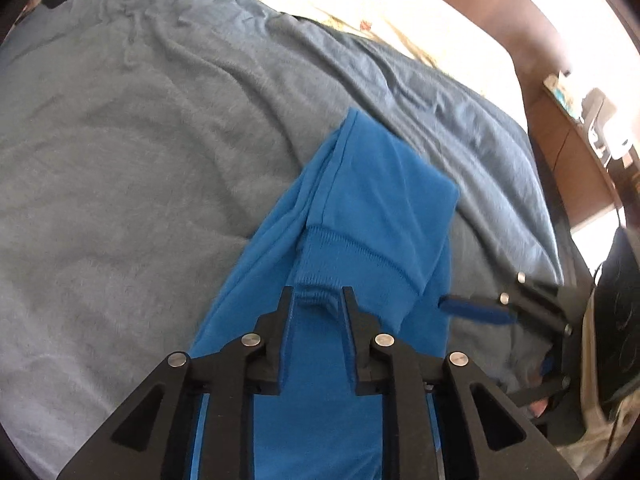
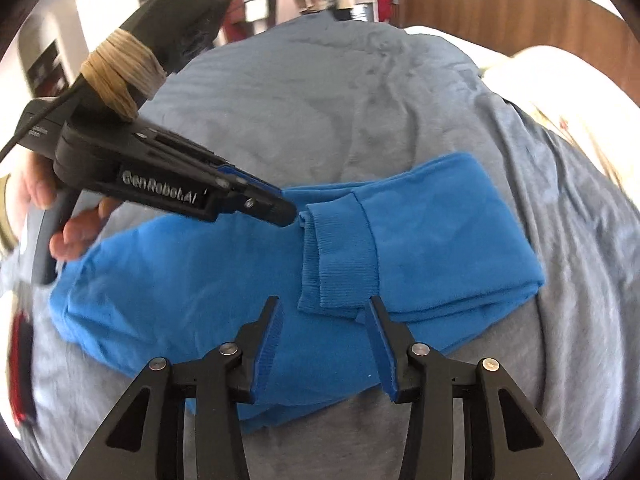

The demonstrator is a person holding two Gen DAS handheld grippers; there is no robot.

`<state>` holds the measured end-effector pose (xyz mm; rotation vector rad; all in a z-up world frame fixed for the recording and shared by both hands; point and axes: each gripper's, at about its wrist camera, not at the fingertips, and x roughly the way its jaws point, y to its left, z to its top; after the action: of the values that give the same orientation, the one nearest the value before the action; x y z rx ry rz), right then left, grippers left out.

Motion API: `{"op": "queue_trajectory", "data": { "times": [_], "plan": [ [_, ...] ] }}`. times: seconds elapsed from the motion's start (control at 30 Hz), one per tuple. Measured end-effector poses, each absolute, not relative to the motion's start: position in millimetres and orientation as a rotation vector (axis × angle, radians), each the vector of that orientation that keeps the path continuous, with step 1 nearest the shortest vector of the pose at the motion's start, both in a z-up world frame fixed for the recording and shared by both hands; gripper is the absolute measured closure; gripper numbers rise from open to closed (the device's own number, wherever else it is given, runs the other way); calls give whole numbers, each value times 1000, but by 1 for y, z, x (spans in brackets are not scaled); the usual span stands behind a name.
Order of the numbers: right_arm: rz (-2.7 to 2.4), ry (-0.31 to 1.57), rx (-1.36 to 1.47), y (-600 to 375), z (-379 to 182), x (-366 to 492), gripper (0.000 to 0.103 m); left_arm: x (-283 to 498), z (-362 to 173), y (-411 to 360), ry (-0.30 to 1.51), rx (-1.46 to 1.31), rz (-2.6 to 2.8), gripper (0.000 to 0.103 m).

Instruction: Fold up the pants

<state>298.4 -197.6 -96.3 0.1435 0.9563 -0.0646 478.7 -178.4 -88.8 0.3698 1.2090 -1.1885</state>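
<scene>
Blue pants (image 2: 240,280), folded over, are laid on the grey blanket (image 2: 300,112); bare blanket is seen toward twelve o'clock. Left gripper (image 1: 318,296) fingers are parted around the ribbed cuff (image 1: 352,252); right gripper (image 2: 324,308) fingers are spread at its edge.

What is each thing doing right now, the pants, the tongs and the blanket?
blue pants: folded over, ribbed cuff on top, lying on the bed.
left tongs: slightly open at the cuff's edge, not pinching it.
right tongs: open, cuff corner between them.
grey blanket: spread out, wrinkled.
</scene>
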Motion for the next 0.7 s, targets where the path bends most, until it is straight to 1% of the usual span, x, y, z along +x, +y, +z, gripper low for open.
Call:
{"op": "queue_trajectory", "data": {
  "times": [0.07, 0.13, 0.23, 0.43, 0.7],
  "plan": [
    [-118, 937, 169, -199, -98, 295, 59, 481, -89, -184, 1203, 358, -1196, 80],
    [-151, 914, 196, -204, -99, 296, 59, 485, -94, -190, 1215, 346, -1202, 74],
    [-175, 915, 192, -206, -103, 304, 59, 488, -104, -197, 1234, 371, -1187, 70],
    [-164, 919, 156, -205, -112, 316, 59, 487, -120, -200, 1226, 468, -1156, 70],
    [-149, 965, 115, -201, -127, 317, 59, 476, -125, -203, 1185, 580, -1127, 70]
  ]
}}
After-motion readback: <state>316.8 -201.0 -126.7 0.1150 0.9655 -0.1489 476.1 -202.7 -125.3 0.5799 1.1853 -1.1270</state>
